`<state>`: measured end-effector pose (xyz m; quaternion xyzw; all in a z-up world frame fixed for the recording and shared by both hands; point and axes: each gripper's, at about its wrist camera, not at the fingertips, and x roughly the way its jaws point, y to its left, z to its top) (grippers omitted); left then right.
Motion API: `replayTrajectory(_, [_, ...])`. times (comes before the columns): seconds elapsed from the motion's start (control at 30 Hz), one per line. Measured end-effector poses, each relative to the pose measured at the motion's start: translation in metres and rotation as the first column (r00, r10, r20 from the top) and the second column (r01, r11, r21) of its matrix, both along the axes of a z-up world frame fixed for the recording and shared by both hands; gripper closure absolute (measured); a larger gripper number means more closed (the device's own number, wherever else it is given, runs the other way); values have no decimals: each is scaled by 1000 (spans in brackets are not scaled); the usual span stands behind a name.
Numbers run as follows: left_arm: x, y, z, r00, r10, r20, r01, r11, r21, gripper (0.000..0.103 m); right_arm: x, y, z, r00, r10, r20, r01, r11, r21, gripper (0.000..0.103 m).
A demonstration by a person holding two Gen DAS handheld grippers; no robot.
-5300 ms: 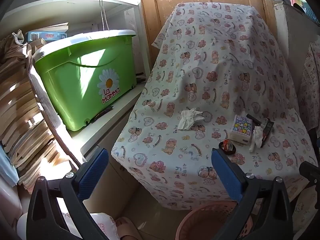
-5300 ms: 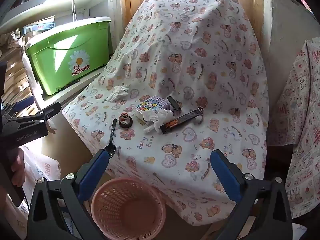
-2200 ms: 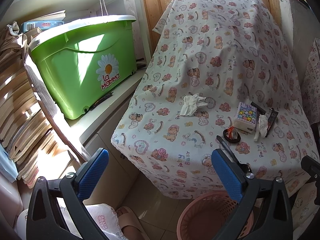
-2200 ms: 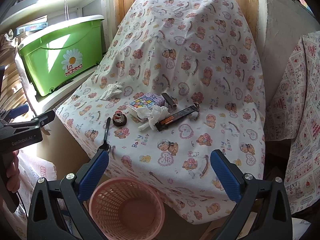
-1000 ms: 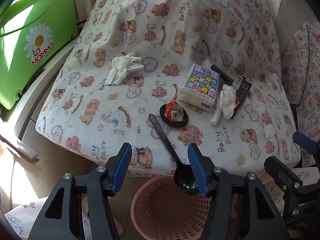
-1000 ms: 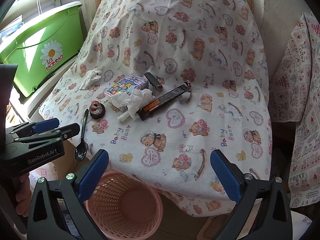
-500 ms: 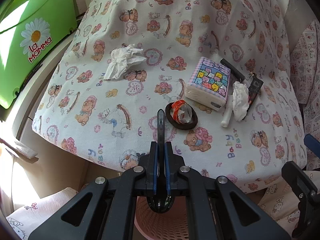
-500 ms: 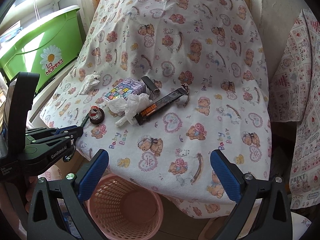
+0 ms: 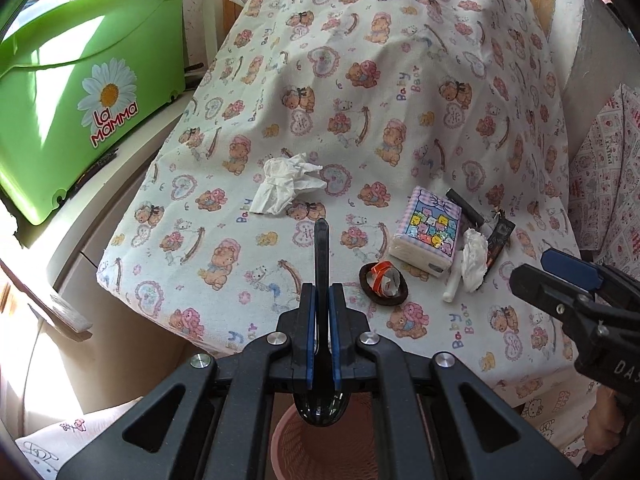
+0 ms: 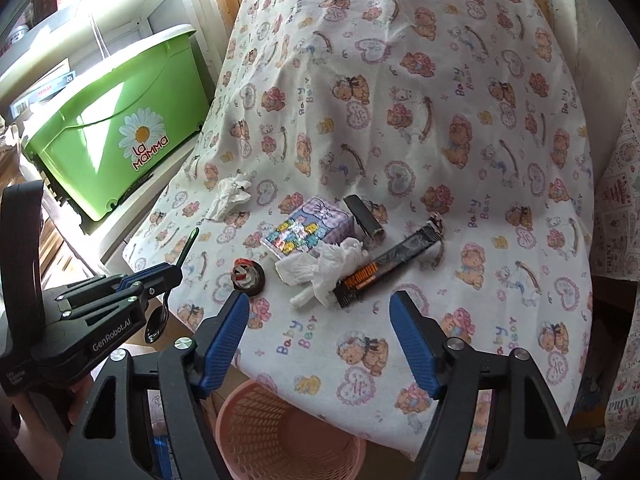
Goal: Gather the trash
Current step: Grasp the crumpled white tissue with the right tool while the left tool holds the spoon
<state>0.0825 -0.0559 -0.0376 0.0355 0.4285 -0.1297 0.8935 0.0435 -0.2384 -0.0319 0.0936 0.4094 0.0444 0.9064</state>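
My left gripper point(image 9: 321, 292) is shut on a black plastic spoon point(image 9: 321, 248), held off the cloth above the pink basket point(image 9: 320, 444); its bowl hangs below the fingers. In the right wrist view the left gripper point(image 10: 168, 272) and the spoon point(image 10: 187, 248) show at left. My right gripper point(image 10: 320, 312) is open and empty, just in front of a crumpled white tissue point(image 10: 324, 266) and a dark snack wrapper point(image 10: 384, 268). Another crumpled tissue point(image 9: 286, 186) lies further left. A small round cup with an orange wrapper point(image 9: 383, 282) sits mid-cloth.
A patterned tissue pack point(image 9: 428, 230) and a dark tube point(image 10: 364, 216) lie on the bear-print cloth point(image 9: 360, 80). A green La Mamma bin point(image 9: 80, 92) stands on a shelf at left. The pink basket point(image 10: 288, 436) stands on the floor below the cloth's front edge.
My left gripper closed on the spoon and lifted it off the cloth's edge. My right gripper moved forward toward the tissue and wrapper and narrowed.
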Motion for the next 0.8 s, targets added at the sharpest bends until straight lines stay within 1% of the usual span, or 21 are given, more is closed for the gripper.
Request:
replayTrajectory(0.03, [0,0,1,1000,5,12,-5,1000,8,97,8,1,-1,1000,6,-2,-6,1000,-1,41])
replayTrajectory(0.1, [0,1,0,999,10,31,-11,999,31,97,22,2,-5,1000,0,-7,0,1000,18,44])
replayTrajectory(0.17, [1,1,-2,999,12,32,-13,999,38,97,34,1,-13,1000,-14,-21,15,999,38,47])
replayTrajectory(0.23, [1,3,-3,1000,14,27,-15,999,36,97,44,-1,-23,998,-42,-37,43,998,44,56])
replayTrajectory(0.3, [1,5,-5,1000,18,21,-19,999,35,97,49,-5,-32,996,-71,-54,75,995,69,61])
replayTrajectory(0.37, [2,8,-6,1000,23,16,-23,999,33,97,52,-7,-41,993,-94,-77,99,993,64,68])
replayTrajectory(0.43, [3,10,-6,1000,28,10,-28,999,24,97,53,-9,-48,991,-93,-92,100,992,74,85])
replayTrajectory(0.47, [2,12,-5,999,31,7,-31,999,16,97,52,-10,-49,992,-86,-93,95,992,89,88])
replayTrajectory(0.53, [2,14,-4,999,36,7,-36,999,7,97,47,-13,-46,994,-88,-70,96,988,119,91])
replayTrajectory(0.7, [-4,19,1,999,35,15,-35,999,-11,97,30,-25,-28,998,-68,-3,68,980,189,91])
replayTrajectory(0.8, [-10,21,6,999,27,29,-27,999,-18,97,19,-25,-16,999,-48,24,43,983,177,91])
